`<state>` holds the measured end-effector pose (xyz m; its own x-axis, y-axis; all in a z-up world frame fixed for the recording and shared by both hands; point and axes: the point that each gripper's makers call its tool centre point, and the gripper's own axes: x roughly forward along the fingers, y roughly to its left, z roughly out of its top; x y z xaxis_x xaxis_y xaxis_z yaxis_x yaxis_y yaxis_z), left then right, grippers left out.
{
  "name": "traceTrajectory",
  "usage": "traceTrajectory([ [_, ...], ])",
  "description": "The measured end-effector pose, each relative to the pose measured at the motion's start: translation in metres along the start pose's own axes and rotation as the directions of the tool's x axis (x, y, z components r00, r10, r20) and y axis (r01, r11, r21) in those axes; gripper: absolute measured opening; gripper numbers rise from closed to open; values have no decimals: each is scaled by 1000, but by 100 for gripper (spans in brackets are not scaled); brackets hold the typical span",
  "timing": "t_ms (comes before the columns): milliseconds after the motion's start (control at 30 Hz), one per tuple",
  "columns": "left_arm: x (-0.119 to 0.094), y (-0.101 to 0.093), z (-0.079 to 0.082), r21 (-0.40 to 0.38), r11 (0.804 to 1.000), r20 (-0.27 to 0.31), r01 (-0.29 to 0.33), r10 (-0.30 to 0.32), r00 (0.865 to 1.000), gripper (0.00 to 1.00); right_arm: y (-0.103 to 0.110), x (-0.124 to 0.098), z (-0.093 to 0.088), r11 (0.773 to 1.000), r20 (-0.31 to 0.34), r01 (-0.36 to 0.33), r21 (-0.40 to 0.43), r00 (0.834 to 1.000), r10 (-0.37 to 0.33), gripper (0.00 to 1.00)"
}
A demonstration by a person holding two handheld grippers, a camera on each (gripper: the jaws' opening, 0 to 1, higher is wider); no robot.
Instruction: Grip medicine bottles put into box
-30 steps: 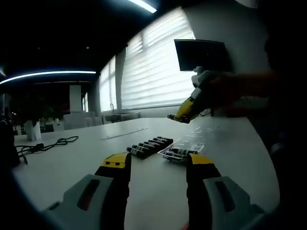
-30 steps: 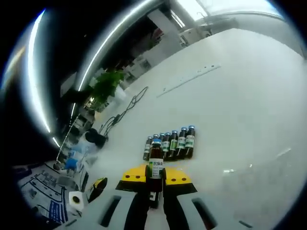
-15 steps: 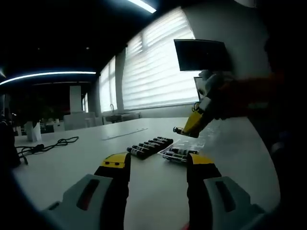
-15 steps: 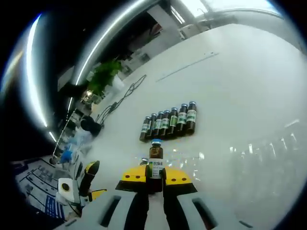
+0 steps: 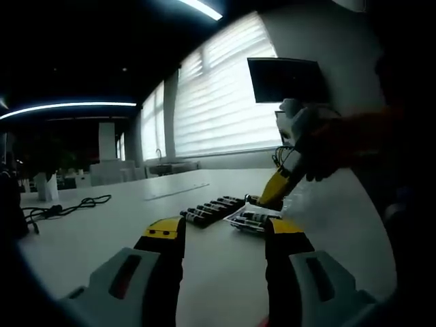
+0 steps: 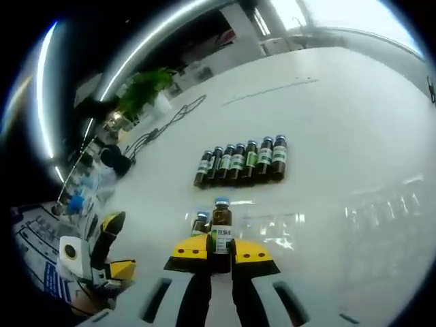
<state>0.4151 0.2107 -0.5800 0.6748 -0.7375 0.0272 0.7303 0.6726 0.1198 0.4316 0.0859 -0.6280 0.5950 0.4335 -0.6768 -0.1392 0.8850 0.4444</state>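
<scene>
My right gripper [image 6: 219, 249] is shut on a brown medicine bottle [image 6: 221, 230] with a blue cap, held upright over the near end of a clear plastic tray [image 6: 340, 221]. Another bottle [image 6: 199, 222] stands in the tray just left of it. Several more bottles [image 6: 242, 161] lie in a row on the white table beyond. My left gripper [image 5: 225, 235] hovers open and empty low over the table. Ahead of it lie the bottle row [image 5: 211, 206] and the tray [image 5: 253, 219], and the right gripper [image 5: 272, 192] dips to the tray from a gloved hand [image 5: 303, 129].
A black cable [image 5: 68, 204] trails at the table's left side. A thin strip [image 6: 269, 92] lies farther back, and a potted plant [image 6: 139, 102] stands by the far edge. A dark screen [image 5: 285, 78] hangs on the wall. The left gripper [image 6: 102, 248] sits at lower left.
The right gripper has come down with its bottle from above the table to the clear tray. The left gripper has stayed still and open.
</scene>
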Motion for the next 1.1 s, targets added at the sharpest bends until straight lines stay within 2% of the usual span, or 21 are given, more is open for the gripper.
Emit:
traceTrajectory([
  [233,0,-1,2,-8,1000,9,9,-9,1000,40,-10,0,0,998,20,52,-36,998,-51,7],
  [633,0,0,3,-17,1000,14,8,-8,1000,40,-11,5,0,997,31,49,-64,998,-47,9],
  [800,-1,0,3,-17,1000,15,10,-9,1000,40,-9,0,5,998,59,35,-59,998,-32,11],
  [900,0,-1,2,-15,1000,12,12,-12,1000,40,-9,-7,17,995,126,57,-87,991,-45,12],
  [933,0,-1,2,-15,1000,11,13,-12,1000,40,-10,-9,22,990,151,80,-119,987,-62,11],
  [1000,0,-1,2,-14,1000,11,13,-13,1000,40,-12,-13,31,959,214,166,-232,970,-116,7],
  [1067,0,-1,2,-14,1000,10,14,-13,1000,40,-17,-14,32,929,229,242,-281,957,-180,3],
  [1100,0,-1,2,-14,1000,10,13,-13,1000,40,-15,-13,32,922,239,253,-293,953,-186,0],
])
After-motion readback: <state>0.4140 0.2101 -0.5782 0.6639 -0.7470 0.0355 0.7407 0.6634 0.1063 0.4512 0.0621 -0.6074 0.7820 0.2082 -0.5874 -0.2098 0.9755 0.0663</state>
